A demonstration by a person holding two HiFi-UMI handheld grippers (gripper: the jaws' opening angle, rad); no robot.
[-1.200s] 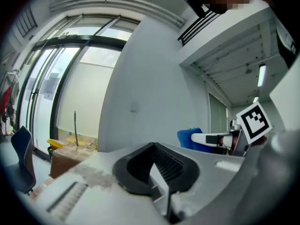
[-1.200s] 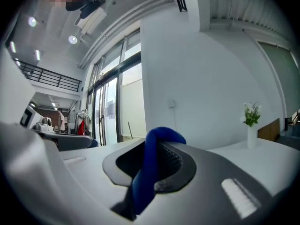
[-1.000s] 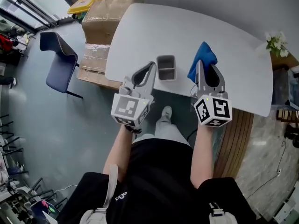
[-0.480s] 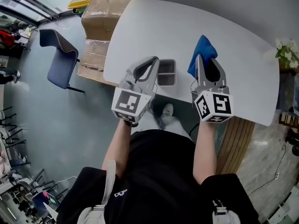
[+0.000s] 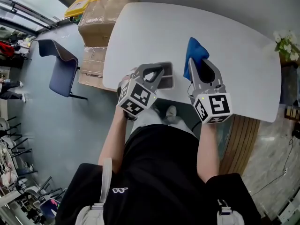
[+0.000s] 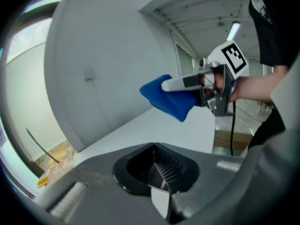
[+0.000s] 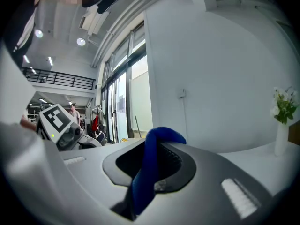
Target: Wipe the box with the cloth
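Worktop: a white, round-cornered worktop (image 5: pixel 234 50) filled the upper middle of the head view.
Box: a small grey open-topped rectangular box (image 5: pixel 168 80) stood on the worktop close to its lower edge, a little left of the frame's centre. Its left part was covered by the left hand-held gripper.
Cloth: a bunched bright blue cloth (image 5: pixel 194 54) sat just right of the box in the head view, with a strip of white worktop showing between the two.
Left hand-held gripper (image 5: pixel 157 72): clenched, its jaws pressed together with nothing between them. In the head view its tip overlapped the box's left side; whether it touched the box could not be told.
Right hand-held gripper (image 5: pixel 191 65): grasping the cloth. In its own view a fold of blue fabric ran up between the jaws and curled over their far end.
Surroundings: brown cardboard cartons (image 5: pixel 96 20) stood at the upper left beside the worktop. A dark blue chair (image 5: pixel 58 67) stood on the grey floor at the left. White flowers (image 5: pixel 286 43) showed at the right edge.
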